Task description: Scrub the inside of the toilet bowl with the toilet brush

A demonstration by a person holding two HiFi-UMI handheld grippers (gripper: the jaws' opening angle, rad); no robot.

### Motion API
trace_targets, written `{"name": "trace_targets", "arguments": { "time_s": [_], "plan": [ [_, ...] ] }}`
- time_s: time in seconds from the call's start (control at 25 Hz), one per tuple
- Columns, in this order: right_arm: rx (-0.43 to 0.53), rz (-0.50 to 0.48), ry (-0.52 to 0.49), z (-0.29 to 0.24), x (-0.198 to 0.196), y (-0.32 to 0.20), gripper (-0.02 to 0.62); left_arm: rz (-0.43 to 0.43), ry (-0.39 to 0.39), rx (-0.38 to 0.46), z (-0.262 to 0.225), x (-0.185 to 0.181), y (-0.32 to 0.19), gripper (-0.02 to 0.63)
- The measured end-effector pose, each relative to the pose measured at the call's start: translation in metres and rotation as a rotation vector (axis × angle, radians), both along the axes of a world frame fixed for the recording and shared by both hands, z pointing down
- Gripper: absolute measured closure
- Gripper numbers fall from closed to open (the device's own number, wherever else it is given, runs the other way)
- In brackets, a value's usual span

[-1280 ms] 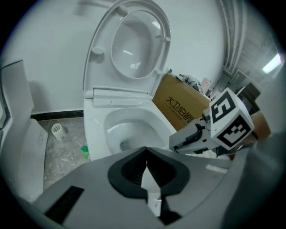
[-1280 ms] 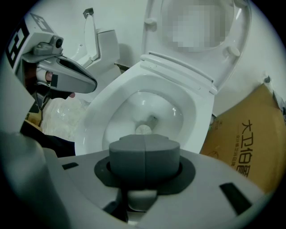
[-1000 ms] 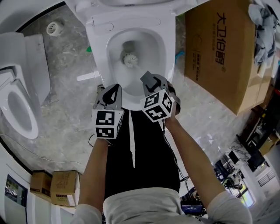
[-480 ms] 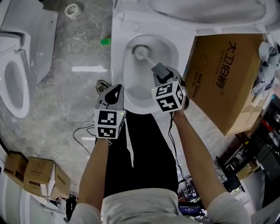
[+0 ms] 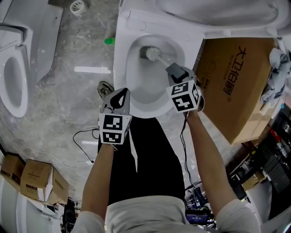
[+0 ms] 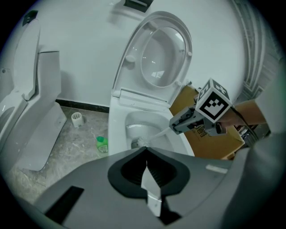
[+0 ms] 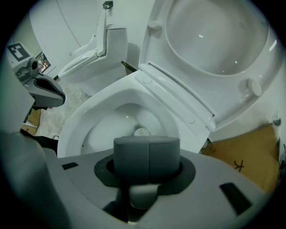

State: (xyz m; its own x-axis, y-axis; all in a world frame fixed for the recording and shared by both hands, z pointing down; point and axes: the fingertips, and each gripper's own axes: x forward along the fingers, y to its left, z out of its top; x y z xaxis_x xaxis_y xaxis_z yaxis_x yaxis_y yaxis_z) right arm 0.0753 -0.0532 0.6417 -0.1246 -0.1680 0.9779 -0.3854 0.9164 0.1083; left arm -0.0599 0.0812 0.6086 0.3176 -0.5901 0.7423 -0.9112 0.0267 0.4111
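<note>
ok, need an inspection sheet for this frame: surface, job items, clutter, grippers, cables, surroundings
Surface: grey marbled floor; the toilet stands on it.
Job's things: toilet bowl open, lid raised; toilet brush with its head down inside the bowl.
Clutter: green bottle on the floor left of the bowl; white slotted cup and white strip also on the floor.
Grippers: right gripper shut on the toilet brush handle, above the bowl; left gripper shut, empty, near the bowl's front.
Cables: thin cable loose on the floor by the person's legs.
Surroundings: large cardboard box close on the toilet's right; second toilet at left; small cardboard boxes.
</note>
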Motion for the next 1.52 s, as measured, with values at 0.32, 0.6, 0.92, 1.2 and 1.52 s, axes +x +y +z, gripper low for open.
{"name": "trace_targets", "arguments": {
  "time_s": [0.32,0.6,0.92,1.2,1.52],
  "plan": [
    [0.007,0.06,-0.033,-0.001,0.028,0.011,0.448,0.09,-0.008,0.003,-0.003,0.027,-0.011,0.595],
    [0.008,0.083,-0.038,-0.002,0.048,0.038,0.448,0.174,-0.014,-0.004,-0.004,0.049,-0.012,0.595],
    [-0.04,0.173,-0.058,-0.001,0.068,0.084,0.449,0.226,-0.028,-0.001,-0.006,0.053,-0.015,0.595],
    [-0.083,0.234,-0.073,0.0,0.059,0.112,0.449,0.233,-0.025,0.0,-0.008,0.048,-0.015,0.595],
    [-0.12,0.308,-0.097,-0.001,0.023,0.117,0.449,0.241,-0.008,0.008,-0.013,0.026,-0.015,0.595]
  ]
}}
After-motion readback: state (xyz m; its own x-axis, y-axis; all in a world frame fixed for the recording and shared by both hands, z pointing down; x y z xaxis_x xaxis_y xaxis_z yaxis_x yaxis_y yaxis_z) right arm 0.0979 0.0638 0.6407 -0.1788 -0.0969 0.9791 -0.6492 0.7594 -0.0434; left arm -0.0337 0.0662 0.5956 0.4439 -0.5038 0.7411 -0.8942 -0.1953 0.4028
